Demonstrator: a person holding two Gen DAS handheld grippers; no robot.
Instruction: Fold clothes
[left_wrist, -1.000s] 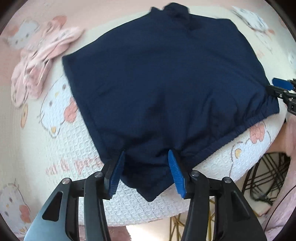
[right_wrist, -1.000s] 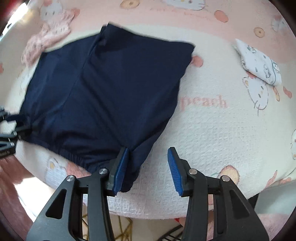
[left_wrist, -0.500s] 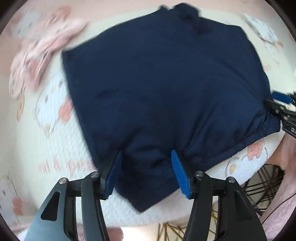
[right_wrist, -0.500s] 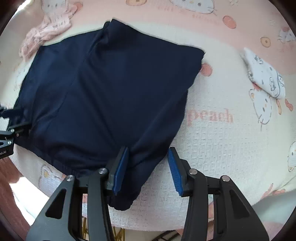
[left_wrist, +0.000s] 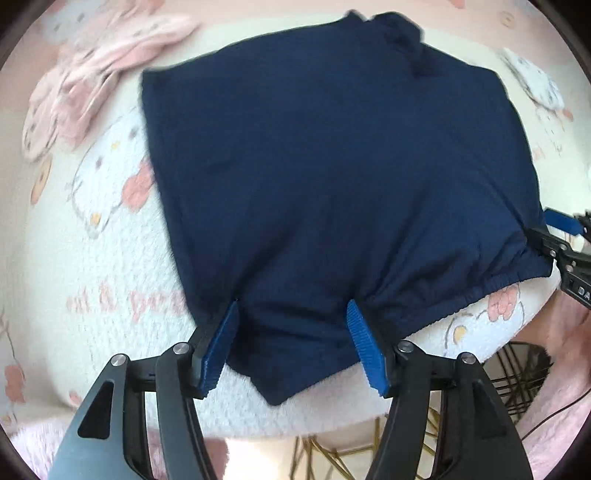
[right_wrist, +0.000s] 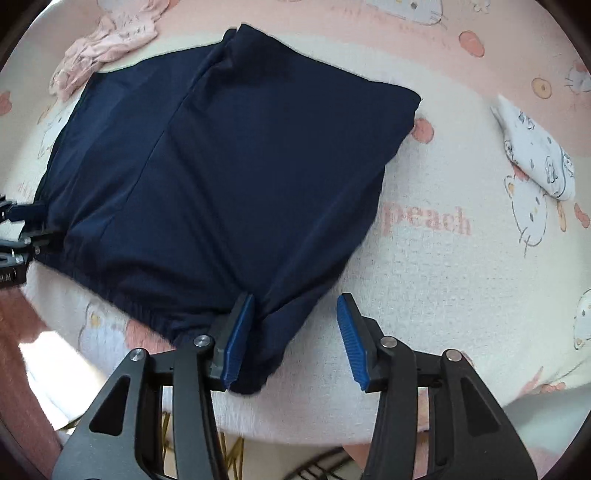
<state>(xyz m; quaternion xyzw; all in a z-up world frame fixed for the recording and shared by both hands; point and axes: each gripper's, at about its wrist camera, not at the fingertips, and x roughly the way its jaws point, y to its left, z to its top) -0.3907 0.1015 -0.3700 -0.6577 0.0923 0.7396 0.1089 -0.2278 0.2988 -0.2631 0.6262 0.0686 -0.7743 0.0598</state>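
Navy shorts (left_wrist: 332, 192) lay spread flat on a pink-and-cream cartoon-cat blanket (right_wrist: 461, 280), their elastic waistband along the near edge and the leg openings toward the far side. Left gripper (left_wrist: 293, 349) stood wide apart astride the near left corner of the waistband, cloth lying between its blue pads (left_wrist: 218, 354) without being pinched, while the right gripper (right_wrist: 295, 341) was equally wide at the near right corner, only its left pad touching the fabric. Crumpled pink clothing (left_wrist: 99, 77) sat at the far left and a folded white printed garment (right_wrist: 535, 155) lay well apart on the right.
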